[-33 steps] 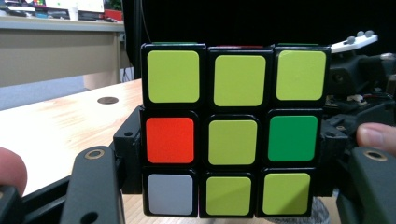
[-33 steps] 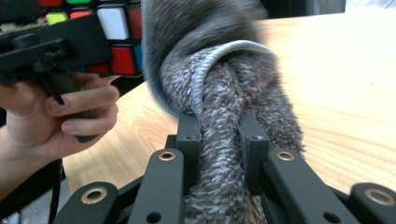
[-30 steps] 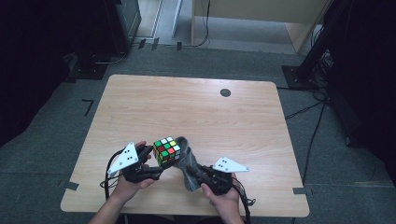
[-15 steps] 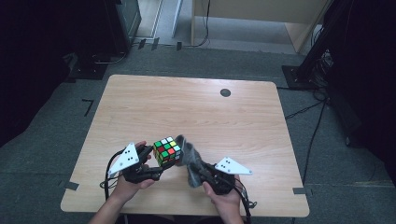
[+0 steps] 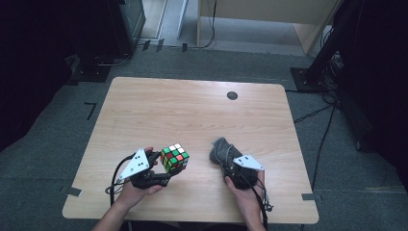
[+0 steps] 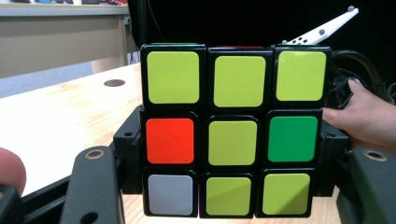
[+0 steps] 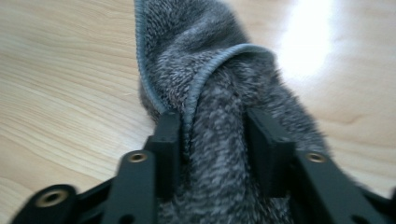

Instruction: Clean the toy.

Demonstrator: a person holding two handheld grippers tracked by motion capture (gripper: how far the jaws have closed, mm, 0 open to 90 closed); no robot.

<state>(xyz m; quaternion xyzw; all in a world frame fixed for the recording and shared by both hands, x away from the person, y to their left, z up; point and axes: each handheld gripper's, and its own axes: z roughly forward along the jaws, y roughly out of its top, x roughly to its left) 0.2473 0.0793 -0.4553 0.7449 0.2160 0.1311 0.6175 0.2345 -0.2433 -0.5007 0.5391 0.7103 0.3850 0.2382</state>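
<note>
A person seated at a light wooden desk worked with a handheld gripper in each hand. The left gripper held a scrambled plastic puzzle cube with coloured square stickers just above the desk's near left part, its black fingers clamped against the cube's opposite sides. In the left gripper view the cube's near face showed mostly yellow squares, with one orange, one green and one white. Well apart to the right, the right gripper was low over the desk with a bunched grey fleecy cloth edged in blue-grey trim between its fingers. Those fingers had just been opening, yet both still lay against the cloth's folds, which spilled forward onto the wood.
</note>
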